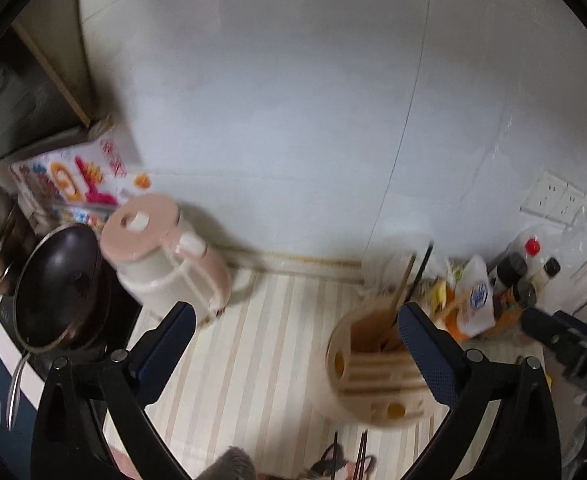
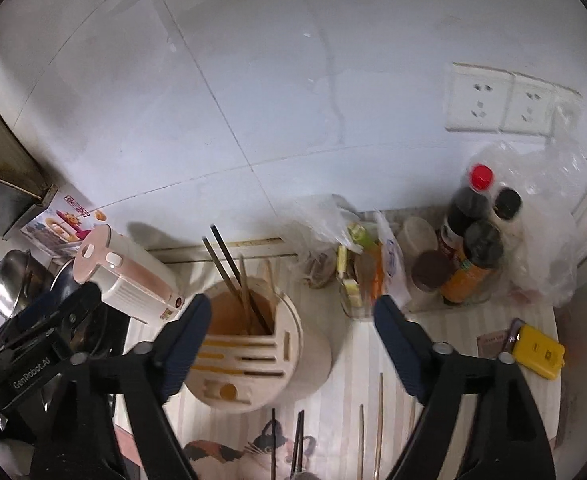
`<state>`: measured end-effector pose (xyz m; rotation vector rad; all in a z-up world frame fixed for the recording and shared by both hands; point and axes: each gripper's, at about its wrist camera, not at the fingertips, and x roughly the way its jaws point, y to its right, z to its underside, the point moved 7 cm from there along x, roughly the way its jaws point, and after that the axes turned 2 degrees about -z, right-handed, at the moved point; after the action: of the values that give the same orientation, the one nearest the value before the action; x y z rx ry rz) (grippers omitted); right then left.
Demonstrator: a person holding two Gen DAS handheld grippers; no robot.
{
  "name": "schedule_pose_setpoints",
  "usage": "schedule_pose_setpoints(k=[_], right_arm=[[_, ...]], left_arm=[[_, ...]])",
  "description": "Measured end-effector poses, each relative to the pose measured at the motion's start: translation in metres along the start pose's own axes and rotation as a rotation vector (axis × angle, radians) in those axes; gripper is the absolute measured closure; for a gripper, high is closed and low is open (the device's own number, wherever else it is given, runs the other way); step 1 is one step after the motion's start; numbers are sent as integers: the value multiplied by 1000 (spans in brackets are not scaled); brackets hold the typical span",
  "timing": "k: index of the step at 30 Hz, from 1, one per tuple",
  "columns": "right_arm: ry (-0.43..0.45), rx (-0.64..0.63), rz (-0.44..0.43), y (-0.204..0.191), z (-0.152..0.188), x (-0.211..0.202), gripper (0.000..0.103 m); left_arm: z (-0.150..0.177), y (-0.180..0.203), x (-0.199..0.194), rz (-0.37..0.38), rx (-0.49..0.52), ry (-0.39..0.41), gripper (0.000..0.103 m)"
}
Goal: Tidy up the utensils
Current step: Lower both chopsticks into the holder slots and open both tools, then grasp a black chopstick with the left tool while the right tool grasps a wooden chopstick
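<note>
Table (image 2: 345,376): striped cloth, crowded. I could bump things if I swing wide.
Kettle (image 2: 129,276): just beside the holder. My left gripper (image 1: 297,344) could knock it.
Utensil holder (image 2: 253,344): round, cream, standing up. A push from my jaws could tip it.
Right gripper (image 2: 289,340): jaws spread, holding nothing, like the left.
Chopsticks in the holder (image 2: 229,268): they lean; a bump could spill them.
Loose chopsticks (image 2: 379,428): flat on the table, near me. Thin, so they may slip or roll when I pinch.

Beige utensil holder (image 2: 289,344), striped mat (image 1: 253,360), yellow box (image 2: 539,351)
</note>
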<state>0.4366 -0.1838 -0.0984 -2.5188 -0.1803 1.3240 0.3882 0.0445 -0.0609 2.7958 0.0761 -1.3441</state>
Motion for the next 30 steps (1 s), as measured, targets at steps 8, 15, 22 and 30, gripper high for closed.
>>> schedule_pose_setpoints(k=[8,15,22,30], right_arm=[[-80,11,79,50,84,21,13],[-347,125,80,102,196,88,54],[-455,133,113,123,244,118,57],[-511,106,108,119,264,137,59]], left_arm=[[111,12,47,-55,74,-176,0],[234,43,118,-5,147,-470,15],[301,66,156,0,195,-632,44],[298,71,154,-12,221,-589,99]])
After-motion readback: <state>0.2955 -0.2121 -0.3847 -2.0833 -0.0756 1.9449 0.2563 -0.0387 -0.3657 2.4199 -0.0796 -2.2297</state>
